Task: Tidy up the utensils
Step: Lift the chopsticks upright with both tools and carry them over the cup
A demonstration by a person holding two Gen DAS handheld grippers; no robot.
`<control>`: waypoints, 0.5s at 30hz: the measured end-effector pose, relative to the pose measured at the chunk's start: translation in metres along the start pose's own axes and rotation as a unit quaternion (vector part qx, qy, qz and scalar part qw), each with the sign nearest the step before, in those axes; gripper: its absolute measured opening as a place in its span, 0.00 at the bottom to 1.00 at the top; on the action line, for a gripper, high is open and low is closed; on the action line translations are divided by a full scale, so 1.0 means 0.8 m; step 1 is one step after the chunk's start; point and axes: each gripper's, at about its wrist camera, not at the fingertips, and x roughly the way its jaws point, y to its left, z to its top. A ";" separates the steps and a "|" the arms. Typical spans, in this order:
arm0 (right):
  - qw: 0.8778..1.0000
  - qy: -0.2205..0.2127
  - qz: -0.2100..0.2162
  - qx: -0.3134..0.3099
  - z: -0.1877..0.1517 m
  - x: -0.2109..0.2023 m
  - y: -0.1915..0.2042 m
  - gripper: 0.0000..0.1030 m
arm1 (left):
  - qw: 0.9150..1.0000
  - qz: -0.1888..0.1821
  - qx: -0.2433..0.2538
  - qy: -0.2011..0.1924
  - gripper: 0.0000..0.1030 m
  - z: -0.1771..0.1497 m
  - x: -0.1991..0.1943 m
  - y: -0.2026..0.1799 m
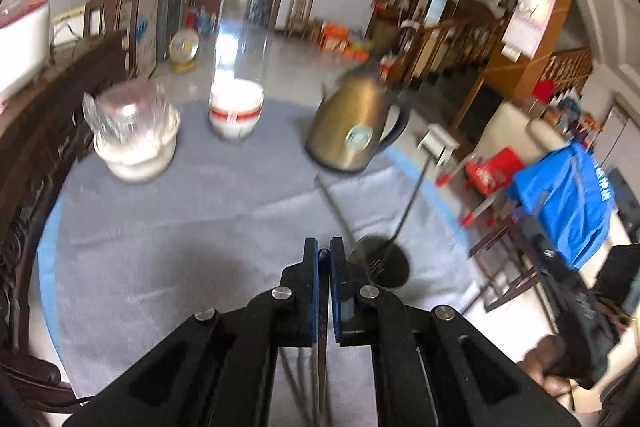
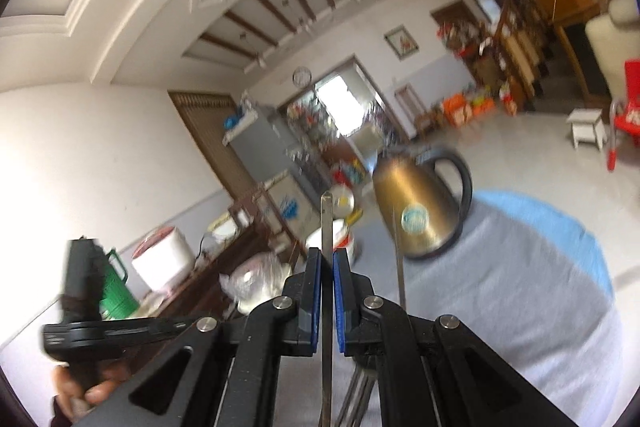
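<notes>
The left gripper is closed on a thin metal utensil, seen edge-on between the blue pads. Its lower end runs out of view below the jaws, so its type cannot be told. The right gripper is likewise closed, clamping a flat metal handle that projects upward past the pads. Prong-like lines show below the jaws, which suggests a fork.

Just beside the left gripper, on the grey cloth, is a dark round shape that reads as a cup. A fork leans out of it, tines down. Blur prevents a firm reading.

Farther out on the table stand a brass kettle, a white bowl and a wrapped jar.

Step in hand: judged as carry, with one utensil gripped in each gripper above the table.

Next move: bring each utensil over the cup in turn. Align the shaft close to upright, lower it clear of the leaning fork, then release. Avoid striking the kettle.
</notes>
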 end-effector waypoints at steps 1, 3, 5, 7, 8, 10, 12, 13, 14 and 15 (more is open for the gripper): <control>1.000 -0.018 -0.008 -0.005 0.008 -0.003 0.003 0.06 | 1.000 -0.003 0.001 -0.009 0.05 0.003 -0.009 -0.003; 0.999 -0.041 -0.016 -0.008 0.018 -0.004 0.005 0.06 | 0.999 -0.012 -0.002 -0.032 0.05 0.010 -0.034 -0.008; 0.997 -0.068 -0.028 -0.005 0.028 -0.006 0.005 0.06 | 0.998 -0.017 -0.009 -0.055 0.05 0.019 -0.051 -0.013; 0.995 -0.091 -0.038 0.000 0.036 -0.006 0.004 0.06 | 0.996 -0.015 -0.016 -0.085 0.05 0.027 -0.062 -0.017; 0.994 -0.103 -0.045 0.002 0.040 -0.006 0.003 0.06 | 0.994 -0.014 -0.020 -0.103 0.05 0.033 -0.069 -0.021; 0.991 -0.123 -0.059 0.006 0.046 -0.003 0.001 0.06 | 0.992 -0.016 -0.028 -0.125 0.05 0.037 -0.076 -0.026; 0.987 -0.143 -0.079 0.004 0.048 0.001 -0.001 0.06 | 0.989 -0.016 -0.035 -0.146 0.05 0.042 -0.076 -0.033; 0.985 -0.147 -0.085 0.005 0.048 0.002 -0.001 0.06 | 0.987 -0.016 -0.037 -0.154 0.05 0.044 -0.073 -0.036; 0.984 -0.152 -0.093 0.008 0.048 0.006 -0.004 0.06 | 0.985 -0.019 -0.041 -0.165 0.05 0.046 -0.070 -0.039; 0.983 -0.155 -0.102 0.010 0.047 0.011 -0.006 0.06 | 0.984 -0.021 -0.044 -0.170 0.05 0.046 -0.067 -0.042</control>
